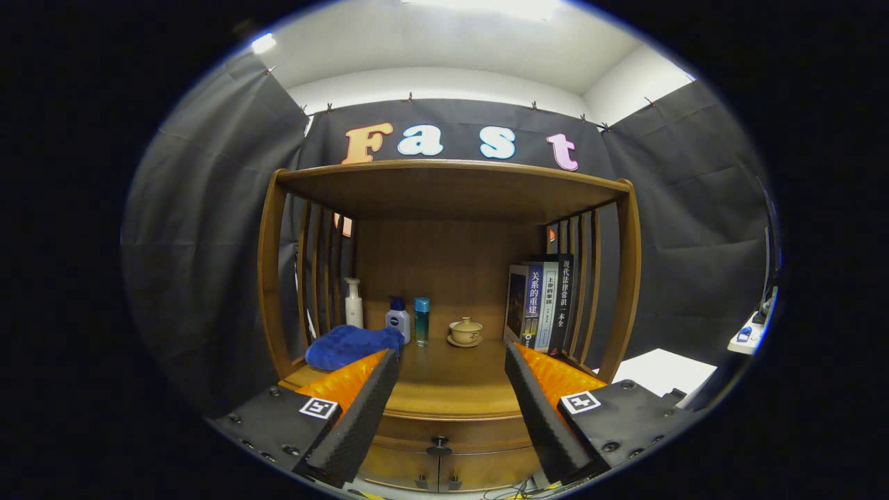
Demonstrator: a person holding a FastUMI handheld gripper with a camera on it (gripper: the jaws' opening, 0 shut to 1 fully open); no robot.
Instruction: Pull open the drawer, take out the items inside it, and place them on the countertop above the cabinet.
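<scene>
Drawer (439, 444) shut, set in the wooden cabinet (628, 278) just under the bench (451, 389); front is smooth brown wood with a small dark knob (439, 441) at centre, seen low between the fingers. Gripper (451, 361) wide open, holding nothing, touching nothing; fingers ribbed on their inner faces, hanging above the bench's front edge. Bench: polished wood, rounded front lip. On it, beyond the left finger, a crumpled blue cloth (351, 346), soft pile. Behind it a slim white pump bottle (353, 303), a blue-capped white bottle (397, 318) and a teal bottle (421, 321), standing close together. Near centre, a tan lidded cup (465, 330) on a saucer. At right, upright books (545, 300) against slatted side rails. A wooden shelf (451, 184) roofs the alcove.
</scene>
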